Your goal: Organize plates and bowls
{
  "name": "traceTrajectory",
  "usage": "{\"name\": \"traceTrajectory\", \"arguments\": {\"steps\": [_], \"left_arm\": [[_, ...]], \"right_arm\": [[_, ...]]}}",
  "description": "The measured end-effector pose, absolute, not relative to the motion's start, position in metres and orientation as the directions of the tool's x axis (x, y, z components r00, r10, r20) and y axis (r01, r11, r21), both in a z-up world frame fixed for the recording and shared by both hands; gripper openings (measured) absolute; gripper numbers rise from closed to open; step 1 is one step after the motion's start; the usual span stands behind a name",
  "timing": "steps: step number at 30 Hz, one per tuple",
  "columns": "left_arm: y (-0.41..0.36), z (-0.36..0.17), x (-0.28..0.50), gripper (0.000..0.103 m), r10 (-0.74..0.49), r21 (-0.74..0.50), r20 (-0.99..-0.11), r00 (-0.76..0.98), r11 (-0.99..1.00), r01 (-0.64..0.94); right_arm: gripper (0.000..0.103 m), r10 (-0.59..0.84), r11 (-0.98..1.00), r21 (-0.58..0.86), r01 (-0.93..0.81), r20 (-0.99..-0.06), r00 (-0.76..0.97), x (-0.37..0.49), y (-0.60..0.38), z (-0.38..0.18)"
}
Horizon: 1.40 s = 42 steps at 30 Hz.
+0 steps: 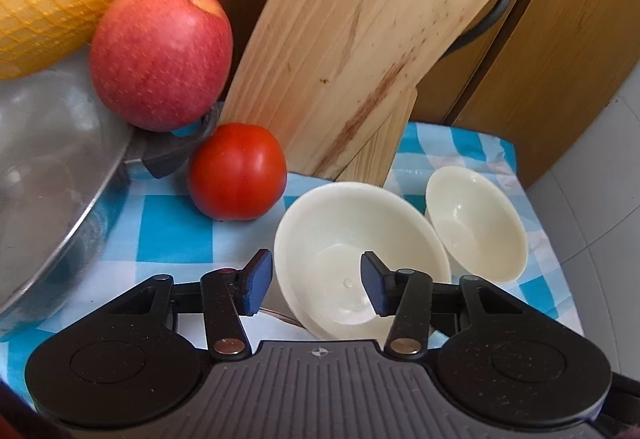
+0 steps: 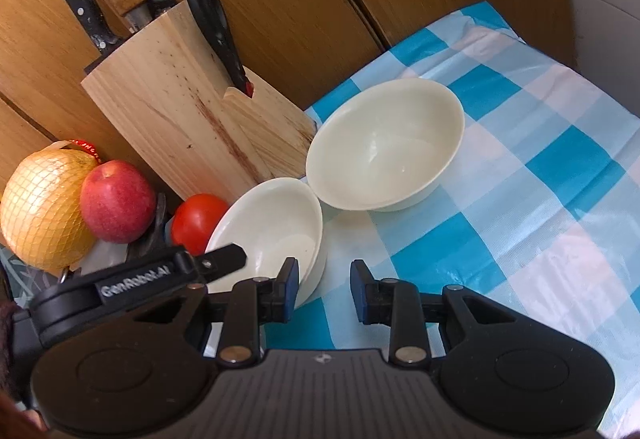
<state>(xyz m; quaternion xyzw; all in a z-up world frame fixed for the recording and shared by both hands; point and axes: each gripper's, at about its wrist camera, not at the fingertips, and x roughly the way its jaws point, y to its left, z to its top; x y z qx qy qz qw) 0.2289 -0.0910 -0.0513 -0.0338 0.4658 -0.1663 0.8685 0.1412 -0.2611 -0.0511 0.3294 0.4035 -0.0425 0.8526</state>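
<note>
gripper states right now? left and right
Left gripper: open, jaws straddling the near bowl's rim, not clamped.
Right gripper: open, nothing between its jaws.

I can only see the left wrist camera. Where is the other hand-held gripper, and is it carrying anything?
Observer: The right hand-held gripper hangs open above the blue-and-white checked tablecloth, with nothing between its fingers.
Operator: What is stuck in that wooden block at the back?
Observer: The pale wooden knife block holds a black riveted knife handle, which your view cuts off.
</note>
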Motion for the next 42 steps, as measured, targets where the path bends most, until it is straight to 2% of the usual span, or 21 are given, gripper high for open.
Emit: {"name": "traceTrajectory", "arguments": {"steps": [2, 3, 8, 23, 32, 42], "left_arm": [[-0.092, -0.055, 0.231, 0.049, -0.304, -0.197, -0.806, 0.507, 0.947, 0.254], [-0.093, -0.057, 0.232, 0.042, -0.300, -0.193, -0.810, 0.503, 0.948, 0.253], [-0.091, -0.064, 0.235, 0.034, -0.303, -0.205, -0.822, 0.482, 0.947, 0.247], [-0.097, -0.034, 0.213, 0.033, -0.327, -0.195, -0.780, 0.533, 0.937, 0.289], [-0.107, -0.016, 0.174, 0.035, -0.292, -0.107, -0.760, 0.581, 0.937, 0.332], [-0.107, -0.012, 0.142, 0.035, -0.313, -0.116, -0.755, 0.577, 0.929, 0.351]], "right_arm": [[0.024, 0.200, 0.779, 0.531, 0.333, -0.715, 0.670, 0.144, -0.259, -0.052], [0.019, 0.210, 0.776, 0.539, 0.328, -0.711, 0.671, 0.145, -0.259, -0.052], [0.011, 0.222, 0.775, 0.545, 0.320, -0.709, 0.669, 0.149, -0.255, -0.054], [0.011, 0.208, 0.779, 0.552, 0.297, -0.674, 0.708, 0.131, -0.259, -0.031], [0.011, 0.208, 0.799, 0.540, 0.266, -0.661, 0.721, 0.105, -0.261, -0.012], [0.011, 0.206, 0.814, 0.532, 0.232, -0.638, 0.742, 0.074, -0.265, 0.009]]}}
